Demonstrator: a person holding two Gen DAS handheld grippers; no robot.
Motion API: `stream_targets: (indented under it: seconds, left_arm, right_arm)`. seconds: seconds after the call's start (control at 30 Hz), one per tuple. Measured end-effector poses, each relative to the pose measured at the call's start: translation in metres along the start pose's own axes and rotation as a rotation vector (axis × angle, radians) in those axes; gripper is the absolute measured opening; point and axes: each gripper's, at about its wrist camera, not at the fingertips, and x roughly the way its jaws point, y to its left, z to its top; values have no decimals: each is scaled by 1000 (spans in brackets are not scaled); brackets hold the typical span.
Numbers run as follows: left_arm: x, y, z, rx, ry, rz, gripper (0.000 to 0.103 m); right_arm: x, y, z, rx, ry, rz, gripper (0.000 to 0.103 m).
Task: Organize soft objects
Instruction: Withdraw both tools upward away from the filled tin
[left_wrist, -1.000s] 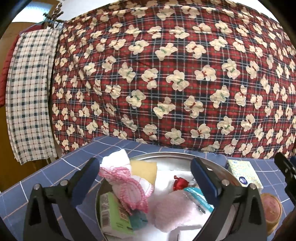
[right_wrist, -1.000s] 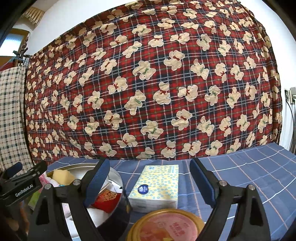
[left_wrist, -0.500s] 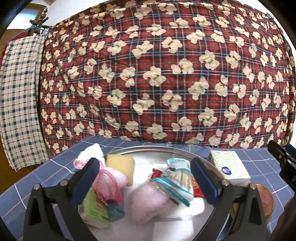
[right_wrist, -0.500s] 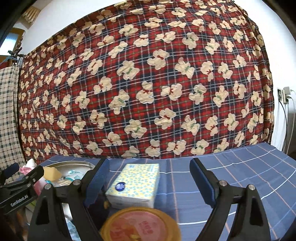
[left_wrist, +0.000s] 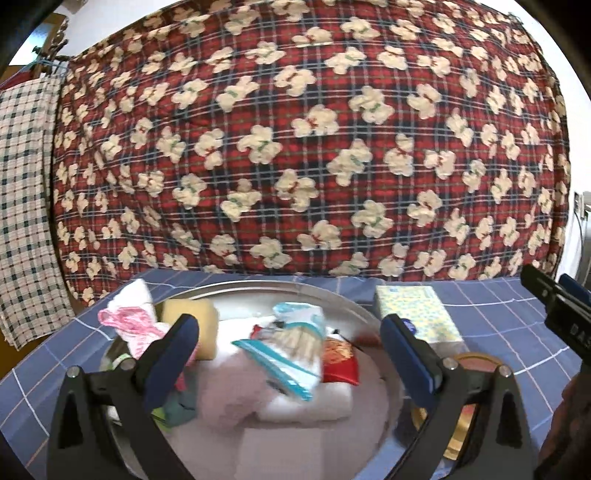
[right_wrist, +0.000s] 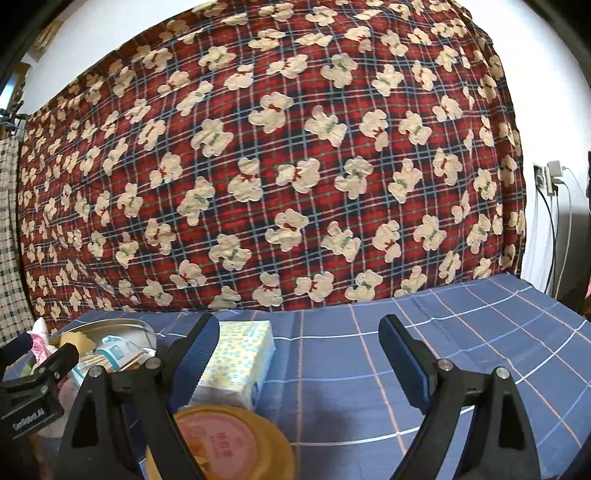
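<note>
Left gripper points slightly downward, jaws spread wide, nothing between the pads; right gripper likewise angled a little down, jaws wide apart and empty; the two sit side by side, near each other.

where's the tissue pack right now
The tissue pack lies on the blue checked cloth just right of the metal basin, behind the round yellow-rimmed lid; in the right wrist view it sits lower left.

Pink fluffy item in metal basin: blurred, unidentifiable. Round tin cut off by bottom edge, label unreadable. Tissue pack partly behind gripper finger. Green item mostly hidden.
</note>
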Motion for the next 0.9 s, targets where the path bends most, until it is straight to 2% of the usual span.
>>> stream_targets:
  seconds: [0.3,0.43,0.6,0.9]
  left_arm:
    - [-4,-30,-3,56,9,-52,100]
    - [-5,-37,-4,78,8,-53,100]
    - [-10,-27,-2,58,5,-34,101]
    - [-26,-8,-8,27,-2,-8,101]
  right_arm:
    - [-4,-12,1,20,-16,-26,90]
    - [-9,-2,-1,0,-30,13,90]
    - [-22,19,-3,-50,-65,49,90]
    - [-41,44,-7,-42,-84,85,90]
